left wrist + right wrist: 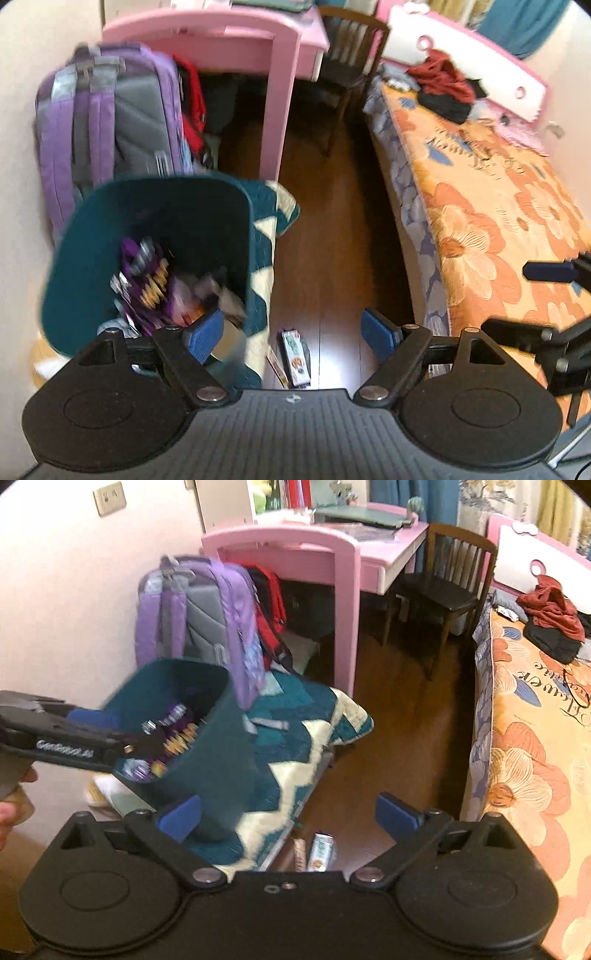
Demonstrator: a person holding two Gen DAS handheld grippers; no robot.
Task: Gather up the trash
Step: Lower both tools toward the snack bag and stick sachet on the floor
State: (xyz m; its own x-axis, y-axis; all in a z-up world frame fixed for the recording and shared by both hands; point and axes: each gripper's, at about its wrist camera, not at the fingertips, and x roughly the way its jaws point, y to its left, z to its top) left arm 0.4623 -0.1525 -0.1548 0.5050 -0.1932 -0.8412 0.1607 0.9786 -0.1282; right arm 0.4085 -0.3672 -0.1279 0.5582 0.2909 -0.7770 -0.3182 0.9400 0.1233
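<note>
Both spread wide, empty: left gripper, right gripper. Lower left, dark teal plastic bin holding purple wrappers; bottom centre, flat snack packet on brown wood floor.

Pretty cluttered bedroom tbh. A purple-and-grey backpack stands against the wall, with a red bag squeezed in just behind it, beside the pink counter. A dark wooden chair is pulled up at the counter's far end, close to the bed, which has an orange floral cover. At the head of the bed there's a heap of red and black clothes below a pink and white headboard. A teal and cream zigzag quilt is spread on the brown wood floor. Wall socket up on the wall.
</note>
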